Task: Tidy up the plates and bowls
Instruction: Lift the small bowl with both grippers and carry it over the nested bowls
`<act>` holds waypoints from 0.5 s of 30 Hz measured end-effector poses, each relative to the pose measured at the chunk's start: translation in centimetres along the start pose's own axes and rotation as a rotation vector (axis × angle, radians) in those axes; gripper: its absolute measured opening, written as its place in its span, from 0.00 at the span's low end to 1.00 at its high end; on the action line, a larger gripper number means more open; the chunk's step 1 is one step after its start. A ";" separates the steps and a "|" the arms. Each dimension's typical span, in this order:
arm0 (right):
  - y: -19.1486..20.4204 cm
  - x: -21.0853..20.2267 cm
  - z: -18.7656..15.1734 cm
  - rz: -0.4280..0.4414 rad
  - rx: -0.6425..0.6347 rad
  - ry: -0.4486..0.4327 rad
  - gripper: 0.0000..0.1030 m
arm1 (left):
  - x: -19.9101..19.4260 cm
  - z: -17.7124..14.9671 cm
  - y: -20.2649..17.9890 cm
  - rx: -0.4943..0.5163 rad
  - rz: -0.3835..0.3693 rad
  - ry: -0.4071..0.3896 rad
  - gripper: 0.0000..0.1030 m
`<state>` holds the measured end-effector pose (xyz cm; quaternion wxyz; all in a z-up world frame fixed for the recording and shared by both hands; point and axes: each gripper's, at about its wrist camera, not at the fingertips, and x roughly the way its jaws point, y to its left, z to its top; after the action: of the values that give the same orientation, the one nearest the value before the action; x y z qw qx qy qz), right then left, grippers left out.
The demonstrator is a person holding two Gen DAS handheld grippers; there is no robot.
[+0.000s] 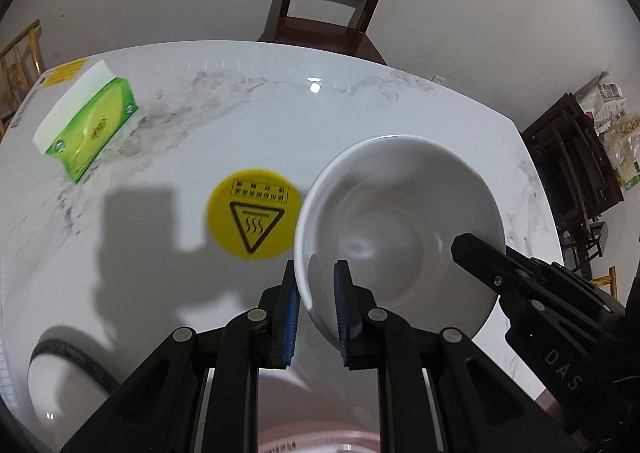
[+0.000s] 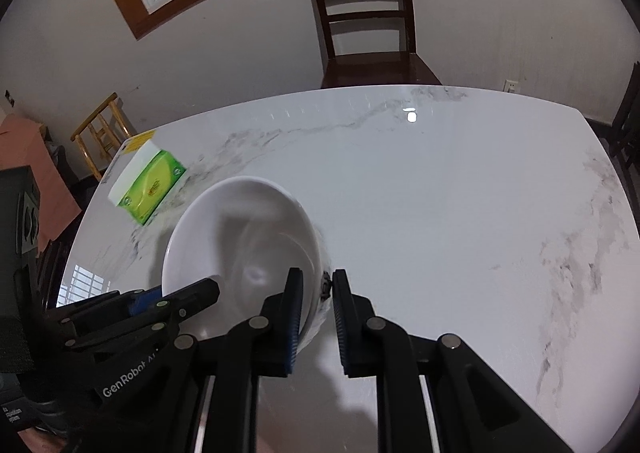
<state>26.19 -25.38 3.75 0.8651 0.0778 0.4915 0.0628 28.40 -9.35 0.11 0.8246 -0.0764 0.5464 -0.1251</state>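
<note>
One bowl, white, round, held above the table between my two grippers. It is tilted: in the left wrist view its mouth faces toward the camera and to the right, the near-left rim lowest. Being round, it has no long axis to record.

Left gripper: clamped on the bowl's near-left rim, one blue-padded finger outside the wall, the other inside.

Right gripper: its left finger sits inside the bowl at the right rim, its right finger outside. A gap shows between the outer finger and the wall, so I cannot tell whether this grip is tight. The same gripper enters the left wrist view from the right, its black tip over the rim.

Table: white marble-look top with grey veins and a glossy finish.

Sticker: yellow disc with a heat-warning triangle, flat on the table, just left of the bowl in the left wrist view, partly hidden by its rim.

Tissue pack: green and white, lying toward the far-left corner of the table, well apart from the bowl; also seen in the right wrist view.

Plate: a white rim with a dark band at the lower left of the left wrist view, mostly cut off by my gripper.

Chair: dark wood, pushed up at the far side of the table.
</note>
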 end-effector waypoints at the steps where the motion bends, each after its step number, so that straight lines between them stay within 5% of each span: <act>1: 0.1 -0.4 -0.3 0.002 0.000 0.003 0.15 | -0.3 -0.3 0.0 -0.002 -0.002 0.000 0.13; 15: 2.0 -5.4 -5.6 0.017 -0.006 0.004 0.15 | -5.0 -6.1 0.1 0.017 0.009 -0.003 0.13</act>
<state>18.56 -24.00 5.90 0.8637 0.0792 0.4925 0.0718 20.92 -7.75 2.14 0.8266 -0.0668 0.5444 -0.1259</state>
